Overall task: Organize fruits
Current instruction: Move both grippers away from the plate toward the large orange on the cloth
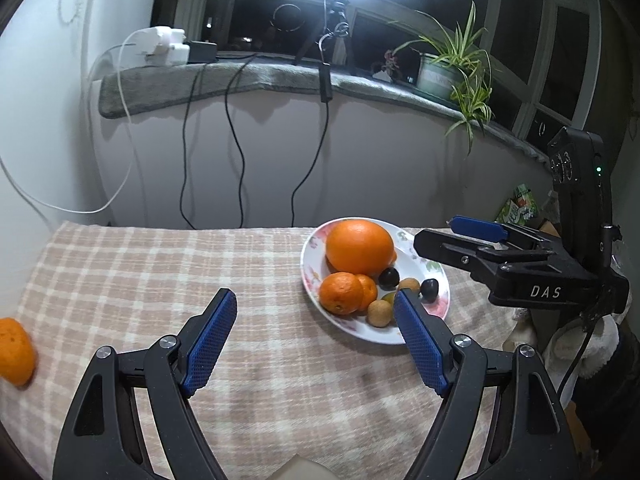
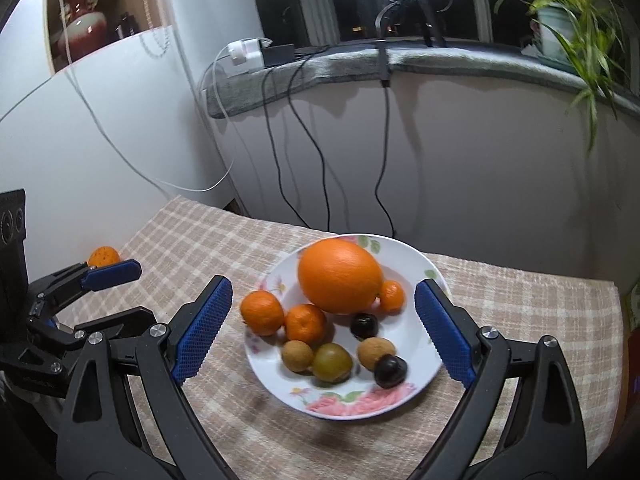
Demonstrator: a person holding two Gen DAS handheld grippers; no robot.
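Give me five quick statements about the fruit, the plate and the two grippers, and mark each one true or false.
1. The large orange lies on the flowered plate. True.
2. The left gripper is shut on a mandarin. False: its jaws stand open with nothing between them.
3. One mandarin lies on the checked cloth, off the plate. True.
4. The plate holds only orange fruit. False: two dark round fruits, two tan ones and a green-yellow one lie there as well.
5. The right gripper has its jaws open, with the plate ahead of it. True.
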